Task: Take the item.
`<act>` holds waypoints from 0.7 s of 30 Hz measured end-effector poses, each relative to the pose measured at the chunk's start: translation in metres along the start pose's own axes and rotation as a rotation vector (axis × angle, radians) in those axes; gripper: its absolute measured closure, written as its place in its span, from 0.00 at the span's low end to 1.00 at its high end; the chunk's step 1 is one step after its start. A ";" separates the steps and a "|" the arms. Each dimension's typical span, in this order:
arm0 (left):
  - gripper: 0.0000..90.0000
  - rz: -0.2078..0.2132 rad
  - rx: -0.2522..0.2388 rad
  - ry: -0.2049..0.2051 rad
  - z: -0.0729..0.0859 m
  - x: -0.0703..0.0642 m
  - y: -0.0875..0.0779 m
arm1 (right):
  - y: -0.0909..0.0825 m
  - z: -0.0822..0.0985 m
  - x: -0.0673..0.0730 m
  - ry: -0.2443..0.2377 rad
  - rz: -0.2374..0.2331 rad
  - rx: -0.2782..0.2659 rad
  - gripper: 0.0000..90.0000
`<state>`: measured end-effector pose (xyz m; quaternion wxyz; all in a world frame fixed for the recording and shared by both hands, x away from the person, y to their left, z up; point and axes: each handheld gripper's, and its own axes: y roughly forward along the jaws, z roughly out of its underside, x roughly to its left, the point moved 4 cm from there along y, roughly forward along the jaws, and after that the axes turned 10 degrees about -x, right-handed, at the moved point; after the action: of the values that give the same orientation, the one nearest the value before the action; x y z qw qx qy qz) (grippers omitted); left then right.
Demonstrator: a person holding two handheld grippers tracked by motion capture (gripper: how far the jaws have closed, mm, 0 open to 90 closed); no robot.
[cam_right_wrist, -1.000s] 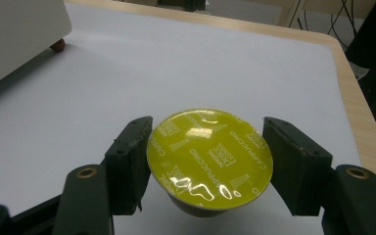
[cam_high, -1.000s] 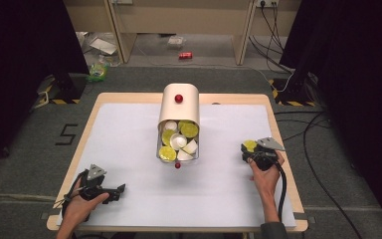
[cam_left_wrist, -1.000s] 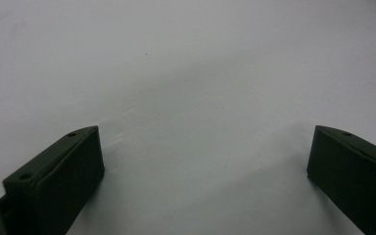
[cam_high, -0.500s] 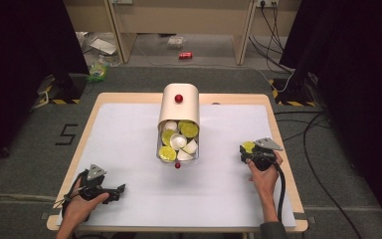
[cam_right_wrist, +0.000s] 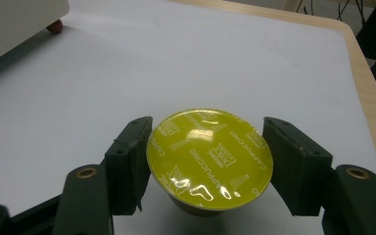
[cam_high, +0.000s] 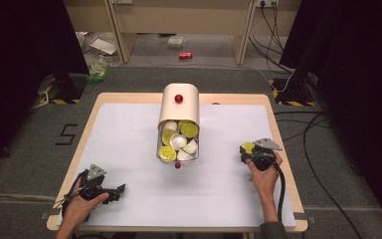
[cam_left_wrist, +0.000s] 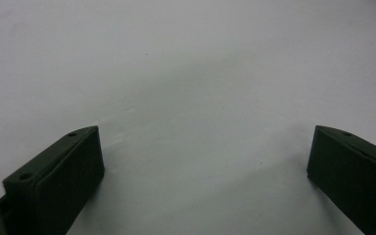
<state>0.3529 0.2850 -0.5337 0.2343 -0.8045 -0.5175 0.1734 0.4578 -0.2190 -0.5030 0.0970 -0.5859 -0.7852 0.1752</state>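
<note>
This looks like a lab or test room set up for recording, not a home. A wooden table (cam_high: 92,115) with a white sheet over its top stands on grey carpet (cam_high: 25,164). Black curtains (cam_high: 20,45) hang at both sides, yellow-and-black hazard tape (cam_high: 59,101) marks the floor, a "5" (cam_high: 65,134) is taped beside the table's left edge, and cables (cam_high: 298,119) run toward wall sockets (cam_high: 266,3).
</note>
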 end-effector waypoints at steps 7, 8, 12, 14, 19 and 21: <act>0.00 0.000 0.000 0.000 0.000 0.000 0.000 | 0.001 0.001 0.000 -0.001 -0.003 0.009 0.42; 0.00 0.000 0.000 0.000 0.000 0.000 0.000 | 0.001 0.001 0.000 0.001 -0.003 0.011 0.42; 0.00 0.000 0.000 0.000 0.000 0.000 0.000 | 0.002 0.002 0.001 0.004 -0.002 0.018 0.42; 0.00 0.000 0.000 0.000 0.000 0.000 0.000 | 0.002 0.002 0.000 0.002 -0.005 0.021 0.42; 0.00 0.000 0.000 0.000 0.000 0.000 0.000 | 0.002 0.002 0.001 0.022 -0.015 0.027 0.39; 0.00 0.000 0.000 0.000 0.000 0.000 0.000 | 0.002 0.002 0.002 0.024 -0.015 0.028 0.38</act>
<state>0.3529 0.2850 -0.5337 0.2343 -0.8045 -0.5175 0.1735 0.4578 -0.2175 -0.5060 0.1159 -0.5804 -0.7860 0.1786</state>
